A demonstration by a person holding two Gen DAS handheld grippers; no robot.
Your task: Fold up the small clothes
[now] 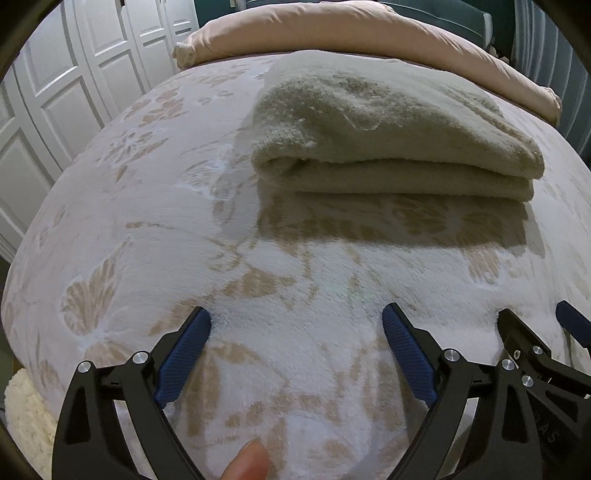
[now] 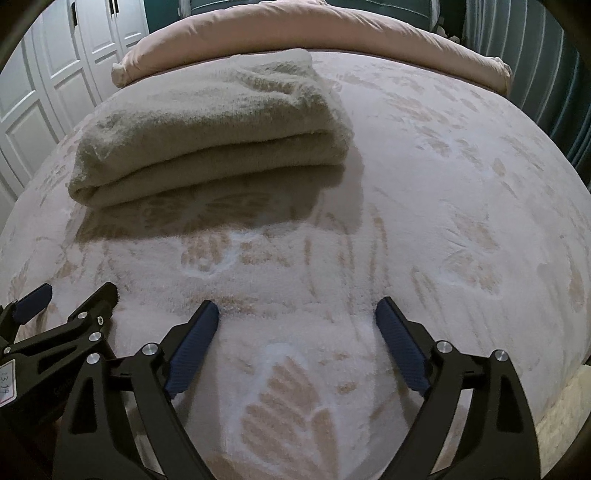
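While both grippers hung low over the bed, a folded beige fleecy garment lay on the white plush bedspread with a tan butterfly and leaf pattern, in the upper middle of the left wrist view and in the upper left of the right wrist view. Its folded edge faced the cameras in stacked layers, and it cast a dark shadow on the spread just below it. It lay well apart from both tools.

At the bottom of the left wrist view, the left gripper, black-armed with blue ribbed pads, stood with its jaws spread wide, nothing but bare bedspread between them. A fingertip showed at the bottom edge, between the arms. At the lower right of that view part of the right gripper reached in.

At the bottom of the right wrist view, the right gripper likewise had its jaws parted wide over the bedspread, holding nothing. The left gripper appeared at the lower left there, just beside it.

Along the top of both views, a long pinkish-tan pillow lay across the far end of the bed. White panelled wardrobe doors filled the upper left, and teal curtains hung at the upper right.
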